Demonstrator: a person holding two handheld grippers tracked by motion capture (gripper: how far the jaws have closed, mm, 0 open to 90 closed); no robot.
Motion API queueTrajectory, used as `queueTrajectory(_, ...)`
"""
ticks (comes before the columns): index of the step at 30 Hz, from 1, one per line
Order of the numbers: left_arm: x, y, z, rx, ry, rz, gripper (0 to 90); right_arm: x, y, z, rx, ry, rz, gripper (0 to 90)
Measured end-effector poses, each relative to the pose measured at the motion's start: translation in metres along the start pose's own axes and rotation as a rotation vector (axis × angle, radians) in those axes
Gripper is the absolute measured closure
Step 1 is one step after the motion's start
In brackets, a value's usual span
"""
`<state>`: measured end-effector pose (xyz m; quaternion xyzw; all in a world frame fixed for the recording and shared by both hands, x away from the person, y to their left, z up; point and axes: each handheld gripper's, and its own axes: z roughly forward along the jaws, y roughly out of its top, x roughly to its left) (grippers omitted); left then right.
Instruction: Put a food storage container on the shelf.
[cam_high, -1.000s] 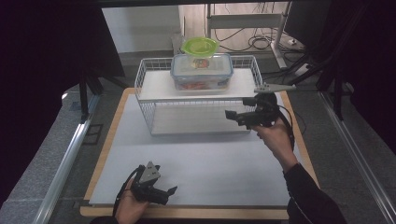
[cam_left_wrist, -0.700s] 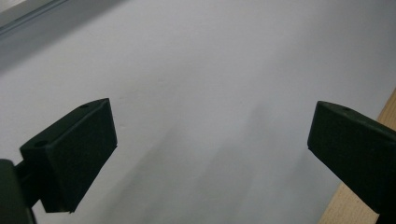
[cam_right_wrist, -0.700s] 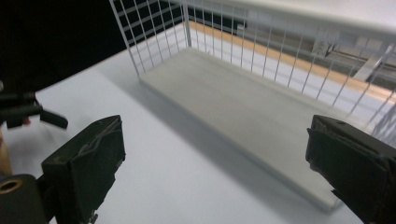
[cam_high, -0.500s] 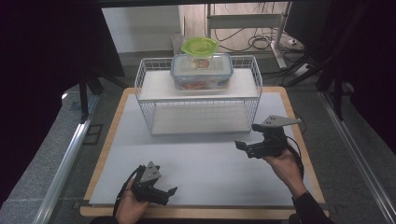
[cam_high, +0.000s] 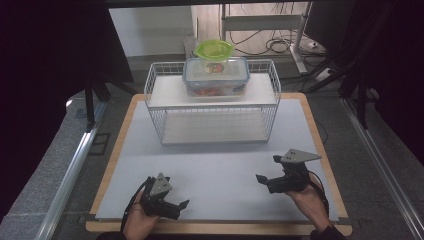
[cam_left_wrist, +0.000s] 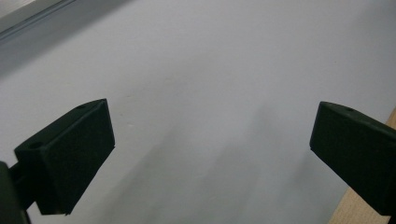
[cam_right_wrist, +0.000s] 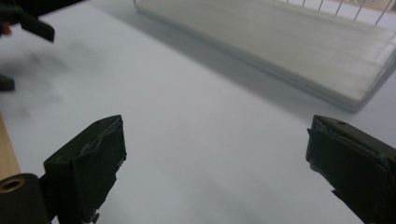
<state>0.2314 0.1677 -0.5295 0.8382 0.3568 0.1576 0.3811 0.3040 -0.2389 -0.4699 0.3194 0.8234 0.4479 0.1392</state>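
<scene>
While the clear lidded container (cam_high: 216, 77) sits on the upper shelf of the white wire rack (cam_high: 159, 95), with a green bowl-like lid (cam_high: 214, 48) resting on top of it, you have nothing in either tool. Reddish contents show through the container's wall, though you cannot tell what they are. The container stands roughly in the middle of the shelf, toward the far edge of the table (cam_high: 215, 170), and the rack's lower shelf beneath it is bare.

Your right gripper (cam_high: 266, 181) hangs low over the table's near right part, well apart from the rack, its jaws spread wide with nothing between them; the right gripper view looks across the white surface to the lower shelf board (cam_right_wrist: 280, 46). Your left gripper (cam_high: 181, 205) rests near the front edge on the left, its jaws likewise wide apart and empty over bare surface.

Judging from how things lie, the stacking work on the rack looks finished: container placed, green piece set on it, both tools clear and near your side of the table. If anything is left, it would be a fresh reach toward the rack, and neither tool is pointed at the container for that yet.
</scene>
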Motion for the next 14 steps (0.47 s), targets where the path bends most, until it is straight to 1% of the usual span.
queueTrajectory(5,0.001,-0.001,0.000,0.002,0.001,0.007,0.0,0.000,-0.019,0.000,0.039,-0.028,-0.011,4.6)
queueTrajectory(8,0.001,-0.001,0.001,0.004,0.001,0.006,0.0,-0.003,-0.029,0.002,0.090,-0.057,0.011,4.6)
queueTrajectory(10,0.000,-0.001,0.001,0.005,0.003,0.007,0.0,-0.004,-0.033,0.004,0.113,-0.064,0.029,4.6)
queueTrajectory(12,0.000,-0.001,0.001,0.006,0.004,0.006,0.0,-0.005,-0.033,0.005,0.115,-0.067,0.040,4.6)
queueTrajectory(14,0.001,-0.001,0.001,0.006,0.005,0.007,0.0,-0.005,-0.033,0.005,0.103,-0.066,0.041,4.5)
